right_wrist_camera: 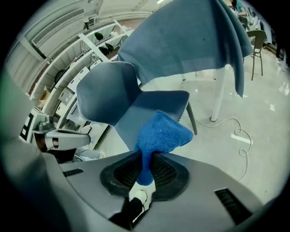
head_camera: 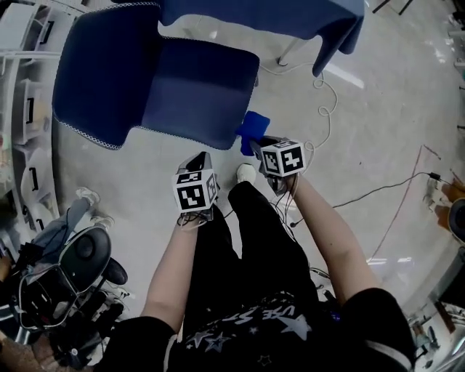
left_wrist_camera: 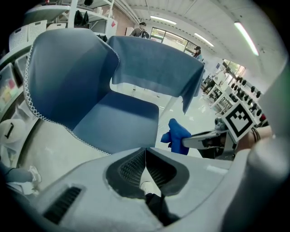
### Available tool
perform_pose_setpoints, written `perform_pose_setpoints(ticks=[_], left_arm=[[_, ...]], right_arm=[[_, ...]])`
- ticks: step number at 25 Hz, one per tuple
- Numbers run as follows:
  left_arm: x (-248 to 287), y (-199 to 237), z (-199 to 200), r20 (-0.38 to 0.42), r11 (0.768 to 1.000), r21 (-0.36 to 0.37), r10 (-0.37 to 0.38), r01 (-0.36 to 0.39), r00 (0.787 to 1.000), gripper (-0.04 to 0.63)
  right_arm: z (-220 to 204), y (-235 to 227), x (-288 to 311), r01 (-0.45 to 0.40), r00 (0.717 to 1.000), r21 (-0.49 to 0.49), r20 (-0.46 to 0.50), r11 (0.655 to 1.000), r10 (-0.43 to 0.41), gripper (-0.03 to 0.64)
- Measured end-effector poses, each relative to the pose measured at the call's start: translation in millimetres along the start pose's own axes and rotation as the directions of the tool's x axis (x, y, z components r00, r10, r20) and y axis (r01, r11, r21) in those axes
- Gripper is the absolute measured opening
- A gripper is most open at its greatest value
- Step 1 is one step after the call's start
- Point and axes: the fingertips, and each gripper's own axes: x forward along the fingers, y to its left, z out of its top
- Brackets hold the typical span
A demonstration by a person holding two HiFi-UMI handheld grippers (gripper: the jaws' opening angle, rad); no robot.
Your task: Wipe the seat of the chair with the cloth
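Observation:
A blue chair with a bare seat stands ahead of me; it also shows in the left gripper view and right gripper view. My right gripper is shut on a bright blue cloth, held just off the seat's front right corner. The cloth bunches out past the jaws, and is seen from the side in the left gripper view. My left gripper hangs in front of the seat's front edge, its jaws shut with nothing between them.
A table draped in blue fabric stands behind the chair. Cables run over the floor at the right. A bag and gear lie at the lower left, shelving along the left. My legs and shoe are below the grippers.

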Motion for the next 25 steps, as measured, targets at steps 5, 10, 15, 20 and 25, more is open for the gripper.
perform_pose_setpoints(ticks=[5, 10, 15, 20, 25], left_arm=[[-40.9, -6.2, 10.2, 0.056, 0.999, 0.025, -0.049, 0.047, 0.997, 0.021], [-61.5, -6.1, 47.3, 0.107, 0.996, 0.044, -0.084, 0.08, 0.991, 0.021], [-112.2, -2.5, 47.9, 0.139, 0.995, 0.055, -0.084, 0.077, 0.987, 0.021], [-157.1, -1.7, 34.1, 0.171, 0.994, 0.068, -0.099, 0.089, 0.98, 0.021], [-195.0, -19.6, 13.7, 0.222, 0.986, 0.125, -0.137, 0.111, 0.965, 0.021]], right_arm=[[25.7, 30.7, -42.2, 0.037, 0.994, -0.022, 0.102, 0.999, -0.034, 0.054], [71.4, 41.2, -81.9, 0.086, 0.977, -0.016, 0.195, 0.996, -0.082, 0.054], [76.1, 70.1, -125.1, 0.092, 0.967, -0.01, 0.238, 0.996, -0.087, 0.054], [73.9, 106.8, -163.5, 0.104, 0.943, 0.003, 0.318, 0.995, -0.099, 0.054], [54.9, 135.1, -196.5, 0.115, 0.927, -0.028, 0.361, 0.993, -0.097, 0.054]])
